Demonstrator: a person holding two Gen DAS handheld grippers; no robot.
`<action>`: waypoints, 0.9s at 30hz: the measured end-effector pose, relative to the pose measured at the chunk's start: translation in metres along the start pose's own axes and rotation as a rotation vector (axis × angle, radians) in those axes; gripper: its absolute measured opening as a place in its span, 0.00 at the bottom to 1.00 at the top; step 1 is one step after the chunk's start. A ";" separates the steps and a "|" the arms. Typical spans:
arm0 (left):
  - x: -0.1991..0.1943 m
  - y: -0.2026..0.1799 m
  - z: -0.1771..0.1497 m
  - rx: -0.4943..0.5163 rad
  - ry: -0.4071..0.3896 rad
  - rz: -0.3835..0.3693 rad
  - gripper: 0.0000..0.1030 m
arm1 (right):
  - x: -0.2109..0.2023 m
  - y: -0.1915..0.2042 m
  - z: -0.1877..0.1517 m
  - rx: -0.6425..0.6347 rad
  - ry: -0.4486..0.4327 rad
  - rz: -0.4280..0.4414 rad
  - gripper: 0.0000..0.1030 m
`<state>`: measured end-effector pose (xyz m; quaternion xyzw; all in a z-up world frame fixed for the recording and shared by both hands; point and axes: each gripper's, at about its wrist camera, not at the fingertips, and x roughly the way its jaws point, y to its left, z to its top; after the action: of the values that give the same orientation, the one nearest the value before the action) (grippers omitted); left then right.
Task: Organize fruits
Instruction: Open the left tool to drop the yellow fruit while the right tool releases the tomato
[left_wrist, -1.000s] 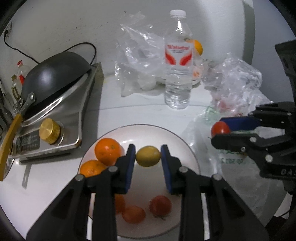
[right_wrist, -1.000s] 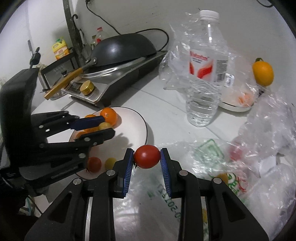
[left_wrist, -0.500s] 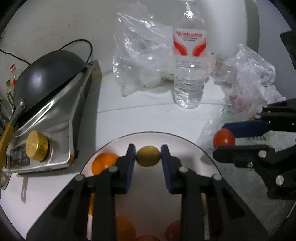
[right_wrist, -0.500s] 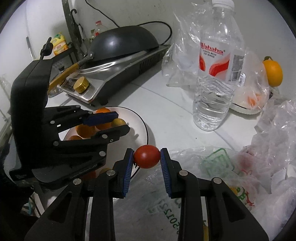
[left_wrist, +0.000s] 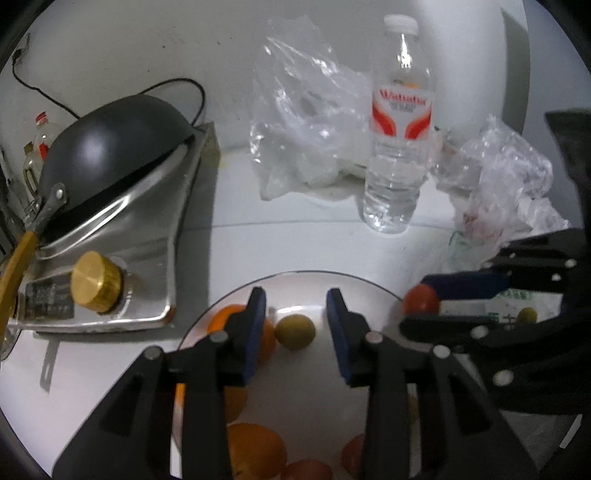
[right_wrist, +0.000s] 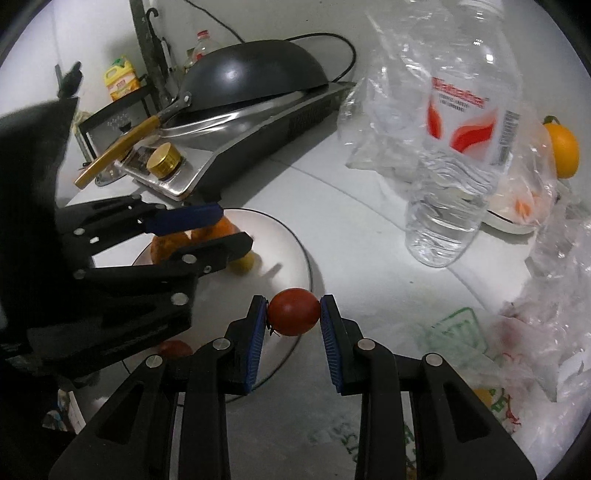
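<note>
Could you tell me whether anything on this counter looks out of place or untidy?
Yes: crumpled plastic bags litter the counter, and one orange fruit sits apart behind the water bottle, away from the fruit plate.

Bare counter (left_wrist: 280, 251) behind plate (left_wrist: 373, 286), bottle (left_wrist: 397, 147) beyond

Dark wok (left_wrist: 107, 147), upturned on a steel stove (left_wrist: 122, 254) with brass knob (left_wrist: 96, 282); clear water bottle (left_wrist: 400, 129), upright on the white counter (left_wrist: 280, 243); crumpled clear plastic bags (left_wrist: 306, 122) beside it; yellow carton (right_wrist: 120, 83) behind the stove.
</note>
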<state>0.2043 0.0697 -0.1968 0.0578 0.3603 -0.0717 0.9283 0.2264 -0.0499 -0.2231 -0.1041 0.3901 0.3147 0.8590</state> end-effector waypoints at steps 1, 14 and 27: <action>-0.003 0.002 -0.001 -0.005 -0.006 0.002 0.35 | 0.002 0.002 0.001 -0.003 0.001 0.002 0.31; -0.030 0.031 -0.015 -0.086 -0.036 0.015 0.37 | 0.027 0.024 0.010 -0.041 0.049 0.005 0.31; -0.038 0.038 -0.026 -0.106 -0.030 -0.005 0.40 | 0.029 0.028 0.014 -0.033 0.048 -0.038 0.33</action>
<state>0.1659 0.1143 -0.1879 0.0065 0.3496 -0.0556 0.9352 0.2322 -0.0085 -0.2328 -0.1331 0.4032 0.3021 0.8535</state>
